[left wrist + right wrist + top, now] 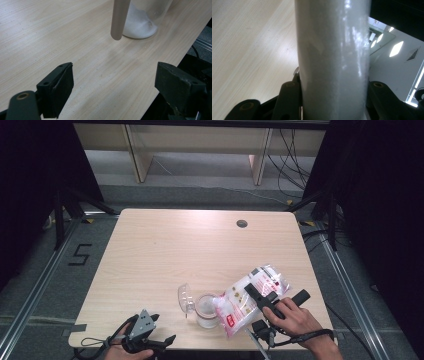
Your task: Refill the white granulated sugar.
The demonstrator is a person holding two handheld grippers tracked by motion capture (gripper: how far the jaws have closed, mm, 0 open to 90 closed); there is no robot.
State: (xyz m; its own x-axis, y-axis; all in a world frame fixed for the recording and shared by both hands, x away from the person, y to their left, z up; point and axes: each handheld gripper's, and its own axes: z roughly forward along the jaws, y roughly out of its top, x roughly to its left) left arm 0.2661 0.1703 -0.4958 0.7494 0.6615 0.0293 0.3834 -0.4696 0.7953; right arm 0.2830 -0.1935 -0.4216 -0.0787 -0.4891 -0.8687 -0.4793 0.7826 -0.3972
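A clear jar (206, 310) holding white powder stands near the table's front edge, its clear lid (185, 298) tipped open to the left. A plastic bag (240, 302) of white powder with a red label lies tilted against the jar's right side. My right gripper (252, 292) is shut on the bag; in the right gripper view the white bag (332, 50) sits between both jaws of that gripper (332, 100). My left gripper (164, 327) rests at the front edge, left of the jar, open with nothing in it. In the left gripper view this gripper (113, 82) faces the jar (142, 25), with a blurred pale bar in front.
The wooden table (175, 250) has a round cable hole (242, 223) at the back right. The table's front edge runs just under both hands. Dark stands and cables flank the table, and a taped mark (80, 254) is on the floor at left.
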